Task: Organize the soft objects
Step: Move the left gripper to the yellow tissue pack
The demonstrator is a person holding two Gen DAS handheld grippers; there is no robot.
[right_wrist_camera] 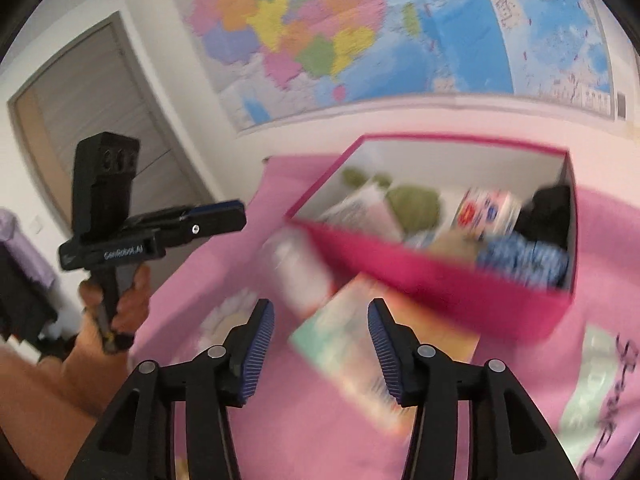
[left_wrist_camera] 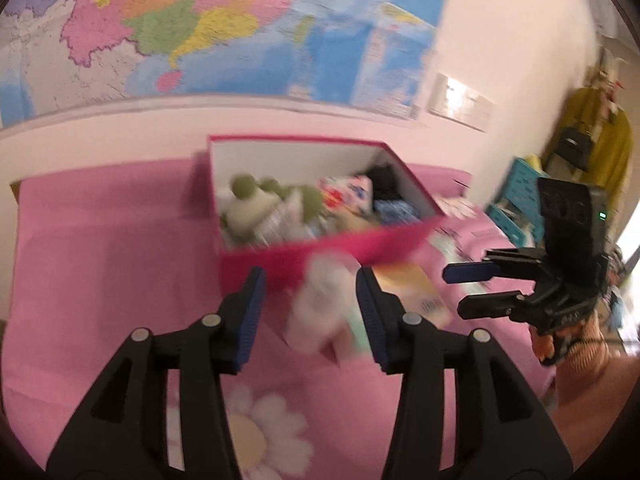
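A: Blue pads of left gripper (left_wrist_camera: 310, 316) spread, nothing pinched; pale soft pack (left_wrist_camera: 320, 304) lies blurred between them, lower centre, on pink bedspread (left_wrist_camera: 100, 260), just in front of pink box (left_wrist_camera: 320, 252).

B: Right gripper (right_wrist_camera: 320, 344)?

A: Also spread, empty; flat packet (right_wrist_camera: 360, 344) below it.

B: Advice?

A: Centre jaws on pack, close gently, lift clear of rim; box at centre already crowded.

Motion blur smears the pale packets (left_wrist_camera: 320, 304) lying near the pink box (left_wrist_camera: 332, 256), leaving their print unreadable. The box contents (right_wrist_camera: 440, 216) blur into patches of colour, partly hidden behind its near wall. The wall map (right_wrist_camera: 360, 32) is cut off by the picture's top edge.
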